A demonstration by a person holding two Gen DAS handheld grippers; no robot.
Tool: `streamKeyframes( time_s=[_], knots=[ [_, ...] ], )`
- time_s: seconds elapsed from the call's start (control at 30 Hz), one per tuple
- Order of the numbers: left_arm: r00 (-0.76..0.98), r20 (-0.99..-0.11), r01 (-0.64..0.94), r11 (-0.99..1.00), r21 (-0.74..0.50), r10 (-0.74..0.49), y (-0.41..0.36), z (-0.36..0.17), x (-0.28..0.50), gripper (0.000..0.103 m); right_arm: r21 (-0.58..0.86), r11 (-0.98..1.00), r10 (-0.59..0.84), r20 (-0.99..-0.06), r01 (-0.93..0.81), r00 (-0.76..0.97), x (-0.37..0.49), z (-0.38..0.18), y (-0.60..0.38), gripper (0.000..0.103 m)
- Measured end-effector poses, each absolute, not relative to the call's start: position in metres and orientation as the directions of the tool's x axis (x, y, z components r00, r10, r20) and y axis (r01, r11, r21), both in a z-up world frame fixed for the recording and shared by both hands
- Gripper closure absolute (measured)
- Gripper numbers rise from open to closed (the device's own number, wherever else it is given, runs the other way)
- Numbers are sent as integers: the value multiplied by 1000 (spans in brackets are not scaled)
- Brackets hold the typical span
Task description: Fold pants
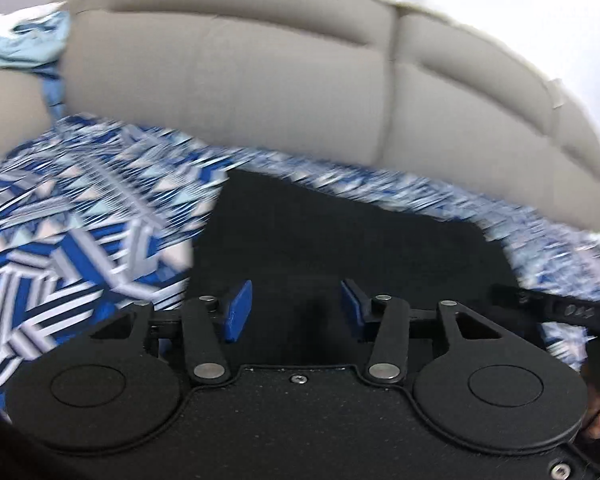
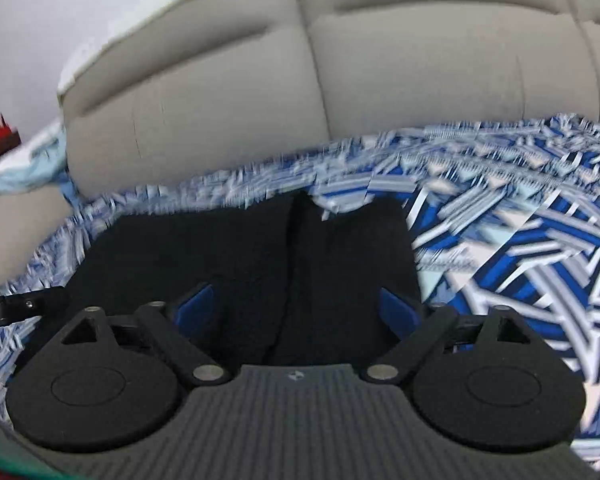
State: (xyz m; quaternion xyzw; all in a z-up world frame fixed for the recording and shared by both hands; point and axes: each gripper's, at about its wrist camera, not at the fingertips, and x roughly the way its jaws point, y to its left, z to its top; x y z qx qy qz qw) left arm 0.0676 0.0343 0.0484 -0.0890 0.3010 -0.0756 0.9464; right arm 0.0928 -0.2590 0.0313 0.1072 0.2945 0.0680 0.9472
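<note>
Black pants point(image 1: 340, 232) lie flat on a blue and white patterned sheet point(image 1: 80, 216). In the right wrist view the pants point(image 2: 260, 248) show two legs side by side with a seam between them. My left gripper point(image 1: 296, 308) is open, its blue pads point(image 1: 238, 312) apart just above the black cloth, holding nothing. My right gripper point(image 2: 296, 312) is open wide over the near end of the pants, empty. The right gripper's side shows at the right edge of the left wrist view point(image 1: 560, 308).
A beige cushioned sofa back point(image 1: 240, 72) rises right behind the sheet point(image 2: 520, 240). Light blue cloth point(image 1: 24, 40) lies bunched on the far left point(image 2: 28, 164). A white wall is behind the sofa.
</note>
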Motion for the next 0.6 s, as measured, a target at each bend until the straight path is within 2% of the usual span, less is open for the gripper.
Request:
streamKeyframes(
  time_s=[0.07,0.1,0.13,0.17,0.2,0.23,0.3,0.4,0.6],
  knots=[
    [789,-589,66,978,-200,-174,39,36,68,62,227,972,184,-570,-62,801,97,23,-247,21],
    [786,-594,62,978,-199,-171,39,30,67,62,206,976,180,-563,-74,806,94,22,-241,23],
    [797,-581,64,981,-184,-161,39,29,64,62,192,977,187,-566,-92,803,91,22,-235,30],
    [798,-582,67,984,-168,-154,36,28,63,62,177,980,179,-564,-94,806,90,23,-233,44],
    [796,-583,81,983,-167,-165,36,29,61,62,177,978,192,-557,-111,808,87,23,-232,52],
    [796,-579,89,981,-174,-176,34,29,60,62,196,974,207,-548,-116,811,83,25,-233,67],
    [801,-569,100,978,-182,-187,32,36,58,62,231,969,201,-518,-90,831,73,27,-240,82],
    [808,-559,103,979,-178,-187,29,45,59,62,223,974,156,-487,-51,860,57,30,-247,86],
    [804,-570,69,979,-194,-170,34,53,69,62,120,989,-23,-468,89,884,31,32,-261,86]
  ],
)
